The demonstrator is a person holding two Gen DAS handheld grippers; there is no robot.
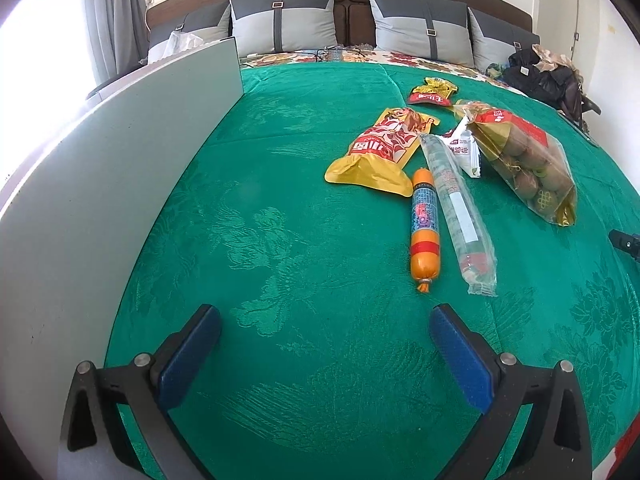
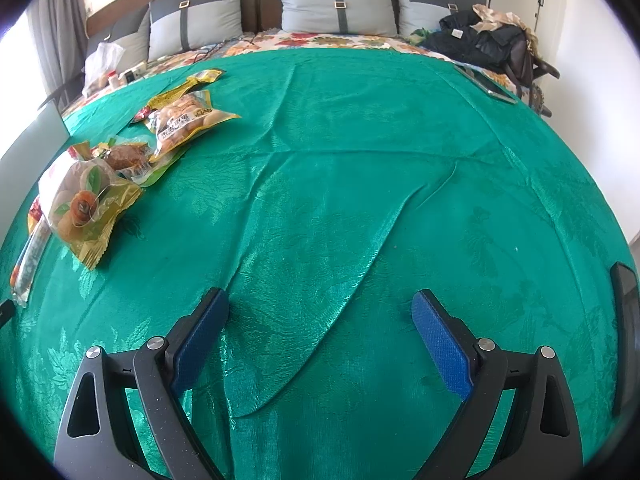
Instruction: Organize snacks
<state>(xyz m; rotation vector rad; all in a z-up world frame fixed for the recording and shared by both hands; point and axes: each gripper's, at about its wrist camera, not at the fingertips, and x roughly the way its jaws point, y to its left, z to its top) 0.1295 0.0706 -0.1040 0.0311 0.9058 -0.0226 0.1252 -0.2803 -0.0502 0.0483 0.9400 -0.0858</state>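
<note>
— Both tools are spread wide with nothing between their pads: the left tool (image 1: 324, 326) and the right tool (image 2: 320, 312) each hang over bare green bedspread (image 2: 360, 140). So which snack first?

— I'd judge the orange sausage (image 1: 425, 226). It lies on the bed just ahead and to the right of the left tool, nearest of the whole heap, with its knotted end pointing back toward the pads.

— What's around it?

— A long clear tube pack (image 1: 458, 210) runs alongside, touching or nearly so. A yellow and red packet (image 1: 378, 150) sits at its far end, and a bag of round brown sweets (image 1: 524, 160) lies further right. A small red and yellow sachet (image 1: 432, 90) is beyond those.

— And how to take the sausage cleanly?

— Come down across its middle, with one pad on each long side. The gap toward the clear tube looks tight, so slide the right pad in carefully, or the tube will be nudged or pinched too. It looks smooth and round, so a grip near the end could let it swing.

— Where does it go?

— Likely the pale box (image 1: 120, 152) whose wall stands at the left. Its inside is hidden, so I can't tell what it holds.
</note>
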